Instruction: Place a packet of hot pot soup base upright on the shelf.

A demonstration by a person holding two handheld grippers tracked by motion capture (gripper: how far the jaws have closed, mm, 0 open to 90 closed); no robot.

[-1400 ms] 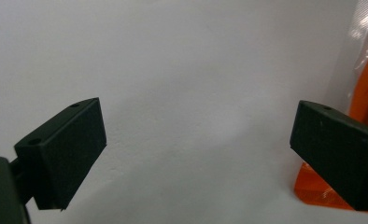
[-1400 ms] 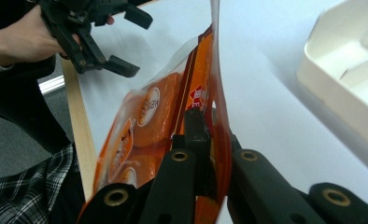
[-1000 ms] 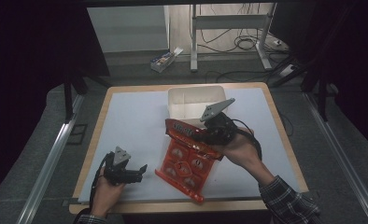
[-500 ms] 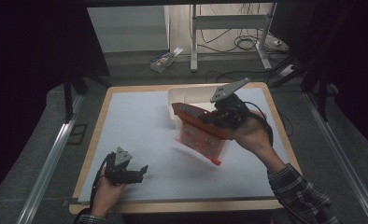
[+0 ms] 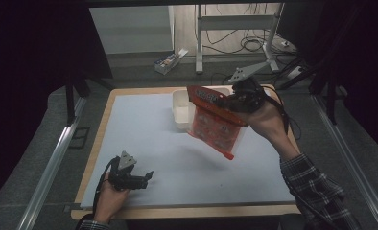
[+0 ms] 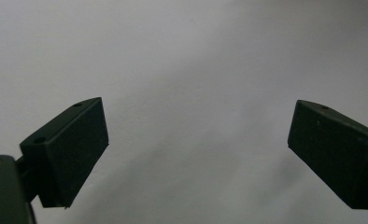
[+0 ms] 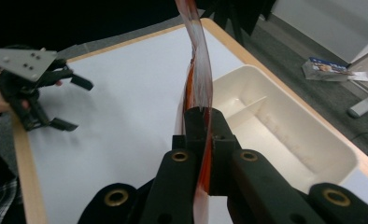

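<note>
A flat red snack bag (image 5: pixel 215 120) hangs in the air over the table's right half, just in front of a white plastic bin (image 5: pixel 183 111). My right gripper (image 5: pixel 231 99) is shut on the bag's top edge; in the right gripper view the thin red bag (image 7: pixel 197 70) stands edge-on, pinched between the black jaws of that gripper (image 7: pixel 204 122). The bin (image 7: pixel 285 135) has a divider inside. My left gripper (image 5: pixel 147 178) rests low near the table's front left, jaws wide apart. In the left gripper view that gripper (image 6: pixel 198 147) shows nothing between its pads.
A white sheet (image 5: pixel 144 134) covers the wooden table top (image 5: pixel 100 129). Beyond the far edge, a small box (image 5: pixel 168 62) lies on the floor beside a metal stand (image 5: pixel 268 60) with cables. Metal rails run along both sides of the table.
My right gripper has lifted the red bag off the sheet and carried it up toward the far right, near the bin. The left gripper has stayed put.
</note>
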